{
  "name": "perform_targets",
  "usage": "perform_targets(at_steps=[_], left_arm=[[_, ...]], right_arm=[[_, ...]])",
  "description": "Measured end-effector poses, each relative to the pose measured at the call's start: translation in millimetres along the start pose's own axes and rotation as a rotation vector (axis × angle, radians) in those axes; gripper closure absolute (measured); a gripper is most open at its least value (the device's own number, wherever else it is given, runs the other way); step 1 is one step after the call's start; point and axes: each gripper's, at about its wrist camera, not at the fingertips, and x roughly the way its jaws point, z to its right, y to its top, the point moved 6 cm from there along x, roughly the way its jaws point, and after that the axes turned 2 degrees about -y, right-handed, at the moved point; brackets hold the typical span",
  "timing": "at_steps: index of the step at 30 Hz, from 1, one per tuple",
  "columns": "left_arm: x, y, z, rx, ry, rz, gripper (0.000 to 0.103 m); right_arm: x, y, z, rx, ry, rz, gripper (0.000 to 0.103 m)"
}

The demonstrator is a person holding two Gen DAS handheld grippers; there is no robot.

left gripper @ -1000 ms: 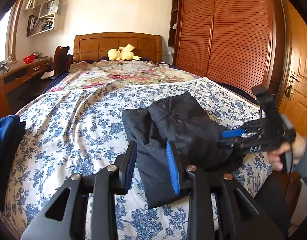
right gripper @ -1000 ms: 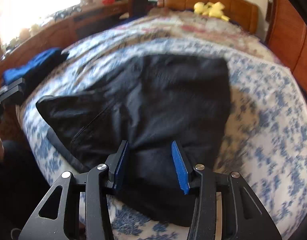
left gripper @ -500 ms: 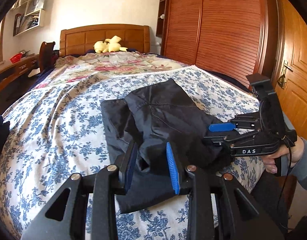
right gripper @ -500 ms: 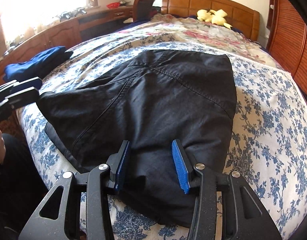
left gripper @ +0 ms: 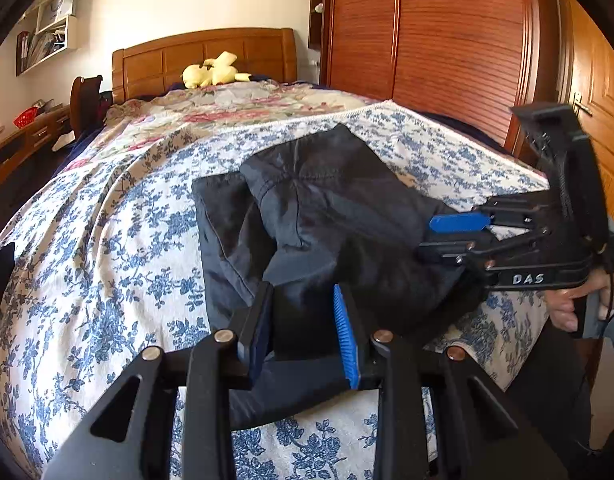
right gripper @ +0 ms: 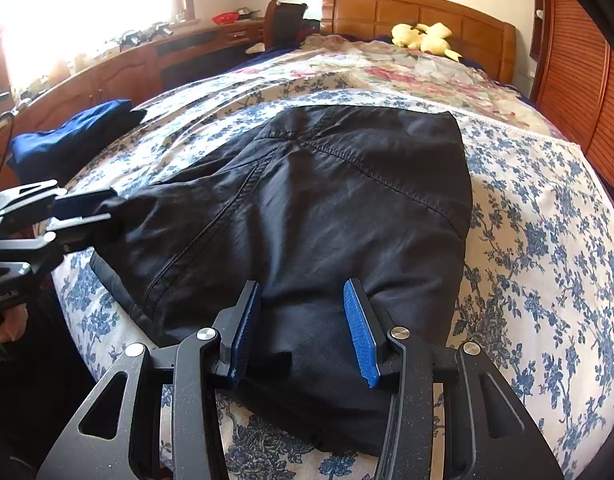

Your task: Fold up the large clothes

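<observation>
A black garment, folded into a thick bundle, lies near the foot of the bed; it also shows in the left wrist view. My left gripper is open with its jaws set around the garment's near left edge. My right gripper is open with its jaws astride the garment's near right end. In the left wrist view the right gripper reaches in from the right at the bundle's side. In the right wrist view the left gripper touches the garment's left corner.
The bed carries a blue floral cover and a pink floral quilt further back. A yellow plush toy sits by the headboard. Folded blue clothes lie at the bed's left edge. A wooden wardrobe stands right, a desk left.
Both grippers have moved in closer to the garment's near edge. The left wrist view has swung right, with the blue clothes nearly out of sight. Both stay open.
</observation>
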Motion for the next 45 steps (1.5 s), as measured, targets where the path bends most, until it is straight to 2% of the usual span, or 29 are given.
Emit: perform_targets(at_steps=[5, 8, 9, 10, 11, 13, 17, 19, 27, 37, 42, 45], left_arm=[[18, -13, -4, -0.022, 0.002, -0.082, 0.074], [18, -15, -2, -0.018, -0.004, -0.086, 0.074], [18, -15, -2, -0.015, -0.008, -0.085, 0.076], [17, -16, -1, -0.016, -0.025, -0.088, 0.092], [16, -18, 0, -0.024, -0.056, -0.102, 0.097], [11, -19, 1, -0.007, -0.043, -0.093, 0.1], [-16, -8, -8, -0.029, -0.006, -0.006, 0.101], [-28, -3, -18, -0.055, 0.01, 0.032, 0.101], [-29, -9, -63, -0.119, 0.091, 0.024, 0.101], [-27, -18, -61, -0.117, 0.099, 0.009, 0.101], [-41, -22, -57, -0.111, 0.125, 0.018, 0.093], [-52, -26, -52, -0.115, 0.116, 0.032, 0.082]], right_arm=[[-1, 1, 0, 0.014, 0.002, 0.015, 0.059], [-3, 2, 1, 0.023, 0.01, 0.02, 0.058], [-4, 3, 1, 0.025, 0.017, 0.02, 0.058], [-5, 2, 2, 0.027, 0.02, 0.02, 0.056], [-7, 3, 3, 0.028, 0.024, 0.02, 0.055], [-11, 4, 4, 0.031, 0.027, 0.02, 0.055], [-21, 6, 5, 0.016, 0.05, 0.023, 0.055], [-25, 7, 7, 0.012, 0.048, 0.025, 0.055], [-38, 14, 8, 0.012, 0.065, 0.045, 0.055], [-7, -6, 6, 0.025, 0.088, -0.007, 0.054], [-14, -2, 10, 0.028, 0.096, 0.005, 0.054], [-18, 8, 20, 0.034, 0.076, 0.028, 0.054]])
